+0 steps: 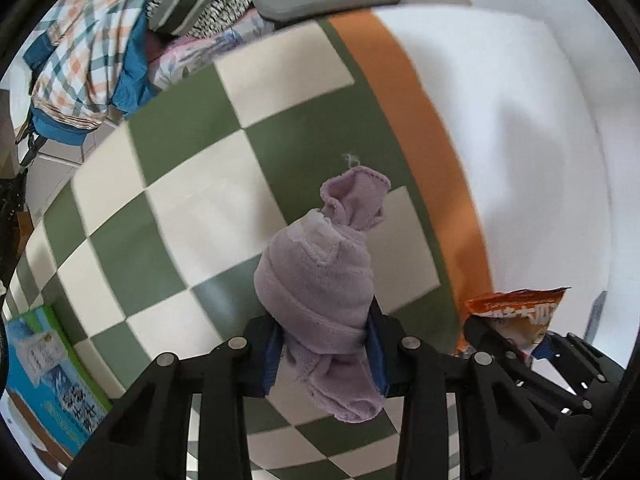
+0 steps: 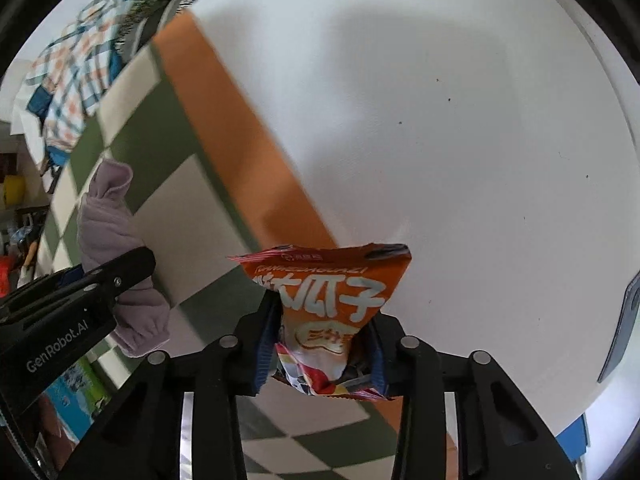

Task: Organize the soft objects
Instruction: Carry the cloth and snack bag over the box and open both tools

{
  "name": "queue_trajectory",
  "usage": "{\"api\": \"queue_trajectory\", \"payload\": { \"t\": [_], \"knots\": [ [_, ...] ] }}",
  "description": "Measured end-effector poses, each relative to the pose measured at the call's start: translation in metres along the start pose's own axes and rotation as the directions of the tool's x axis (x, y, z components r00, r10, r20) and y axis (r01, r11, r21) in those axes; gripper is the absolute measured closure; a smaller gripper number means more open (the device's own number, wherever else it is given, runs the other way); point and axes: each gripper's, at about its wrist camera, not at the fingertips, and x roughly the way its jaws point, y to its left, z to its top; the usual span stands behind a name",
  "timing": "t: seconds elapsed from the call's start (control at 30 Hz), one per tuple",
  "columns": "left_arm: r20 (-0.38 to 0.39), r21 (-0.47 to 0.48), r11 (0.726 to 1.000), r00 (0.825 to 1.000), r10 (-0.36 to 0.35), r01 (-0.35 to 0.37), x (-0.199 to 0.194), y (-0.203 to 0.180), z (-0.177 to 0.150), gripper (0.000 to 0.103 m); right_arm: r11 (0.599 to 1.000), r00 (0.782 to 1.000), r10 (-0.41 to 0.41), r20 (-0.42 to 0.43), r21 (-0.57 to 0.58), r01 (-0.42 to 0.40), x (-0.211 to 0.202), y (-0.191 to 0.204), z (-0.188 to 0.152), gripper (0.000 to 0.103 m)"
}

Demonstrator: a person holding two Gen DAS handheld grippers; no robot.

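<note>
lilac sock pinched left; snack packet — right

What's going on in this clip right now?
A person works with two handheld grippers, and both are loaded. The left gripper is clamped on a bunched lilac sock, held above a green-and-white checkered mat. The right gripper pinches an orange snack packet over the mat's orange border, beside a white surface. Both items are lifted, neither set down. A heap of plaid and patterned fabrics lies past the mat's far edge.
</note>
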Motion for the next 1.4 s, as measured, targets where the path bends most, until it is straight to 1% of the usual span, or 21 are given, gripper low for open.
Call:
{"api": "queue_trajectory", "payload": {
  "t": [0.1, 0.13, 0.2, 0.3, 0.33, 0.37, 0.43, 0.47, 0.5, 0.57, 0.63, 0.7, 0.77, 0.83, 0.87, 0.97, 1.03, 1.13, 1.17, 1.27, 1.4],
  "knots": [
    [0.062, -0.012, 1.0, 0.998, -0.026, 0.027, -0.033, 0.007, -0.022, 0.07, 0.999, 0.999, 0.011, 0.03, -0.043, -0.01, -0.022, 0.014, -0.017, 0.064],
    [0.087, -0.019, 0.999, 0.996, -0.037, 0.039, -0.046, 0.012, -0.034, 0.07, 0.998, 0.999, 0.019, 0.04, -0.054, -0.017, -0.029, 0.02, -0.022, 0.064],
    [0.126, -0.028, 0.998, 0.991, -0.053, 0.057, -0.069, 0.022, -0.05, 0.07, 0.995, 0.997, 0.047, 0.064, -0.088, -0.041, -0.049, 0.036, -0.036, 0.064],
    [0.19, -0.051, 0.994, 0.978, -0.09, 0.102, -0.105, 0.046, -0.088, 0.07, 0.985, 0.99, 0.107, 0.092, -0.144, -0.093, -0.078, 0.065, -0.062, 0.065],
    [0.217, -0.06, 0.991, 0.971, -0.103, 0.119, -0.119, 0.057, -0.106, 0.07, 0.98, 0.987, 0.129, 0.096, -0.162, -0.113, -0.087, 0.074, -0.073, 0.065],
    [0.233, -0.066, 0.99, 0.966, -0.107, 0.126, -0.127, 0.07, -0.116, 0.07, 0.975, 0.984, 0.151, 0.099, -0.179, -0.131, -0.094, 0.085, -0.083, 0.065],
    [0.273, -0.084, 0.988, 0.956, -0.104, 0.131, -0.147, 0.093, -0.143, 0.07, 0.962, 0.977, 0.185, 0.102, -0.22, -0.16, -0.108, 0.11, -0.109, 0.065],
    [0.289, -0.096, 0.987, 0.952, -0.099, 0.131, -0.156, 0.107, -0.157, 0.07, 0.956, 0.975, 0.198, 0.101, -0.238, -0.17, -0.117, 0.112, -0.123, 0.065],
    [0.299, -0.092, 0.985, 0.948, -0.111, 0.144, -0.163, 0.12, -0.17, 0.07, 0.949, 0.972, 0.212, 0.099, -0.259, -0.181, -0.123, 0.125, -0.134, 0.065],
    [0.316, -0.129, 0.98, 0.943, -0.103, 0.15, -0.175, 0.156, -0.198, 0.07, 0.928, 0.965, 0.246, 0.088, -0.31, -0.208, -0.132, 0.157, -0.162, 0.065],
    [0.326, -0.172, 0.974, 0.942, -0.084, 0.146, -0.184, 0.191, -0.225, 0.07, 0.908, 0.96, 0.269, 0.074, -0.353, -0.227, -0.138, 0.187, -0.183, 0.065],
    [0.331, -0.21, 0.969, 0.942, -0.056, 0.132, -0.185, 0.222, -0.242, 0.07, 0.881, 0.956, 0.29, 0.054, -0.405, -0.244, -0.142, 0.225, -0.209, 0.065],
    [0.33, -0.26, 0.96, 0.944, -0.018, 0.109, -0.184, 0.257, -0.26, 0.07, 0.858, 0.954, 0.298, 0.037, -0.447, -0.251, -0.142, 0.253, -0.229, 0.065],
    [0.316, -0.312, 0.946, 0.949, 0.01, 0.094, -0.179, 0.292, -0.274, 0.07, 0.84, 0.955, 0.295, 0.028, -0.483, -0.246, -0.138, 0.282, -0.248, 0.065],
    [0.31, -0.327, 0.941, 0.951, 0.017, 0.09, -0.176, 0.307, -0.28, 0.07, 0.833, 0.957, 0.289, 0.018, -0.497, -0.242, -0.134, 0.3, -0.257, 0.065],
    [0.274, -0.369, 0.925, 0.962, 0.021, 0.085, -0.16, 0.344, -0.291, 0.07, 0.819, 0.964, 0.266, 0.012, -0.53, -0.219, -0.124, 0.334, -0.276, 0.065],
    [0.251, -0.394, 0.915, 0.968, 0.012, 0.091, -0.146, 0.367, -0.293, 0.07, 0.816, 0.971, 0.24, 0.007, -0.543, -0.198, -0.111, 0.354, -0.284, 0.065],
    [0.22, -0.421, 0.9, 0.975, -0.015, 0.108, -0.127, 0.392, -0.294, 0.07, 0.82, 0.979, 0.205, -0.003, -0.545, -0.174, -0.088, 0.379, -0.287, 0.065],
    [0.206, -0.428, 0.898, 0.979, -0.012, 0.101, -0.119, 0.4, -0.292, 0.07, 0.823, 0.98, 0.197, -0.007, -0.543, -0.169, -0.081, 0.384, -0.286, 0.065],
    [0.167, -0.435, 0.897, 0.986, -0.005, 0.078, -0.1, 0.416, -0.287, 0.07, 0.831, 0.987, 0.163, -0.009, -0.538, -0.142, -0.056, 0.4, -0.278, 0.065],
    [0.113, -0.42, 0.907, 0.994, 0.004, 0.044, -0.076, 0.427, -0.279, 0.07, 0.836, 0.993, 0.121, -0.005, -0.539, -0.104, -0.033, 0.413, -0.274, 0.065]
  ]
}}
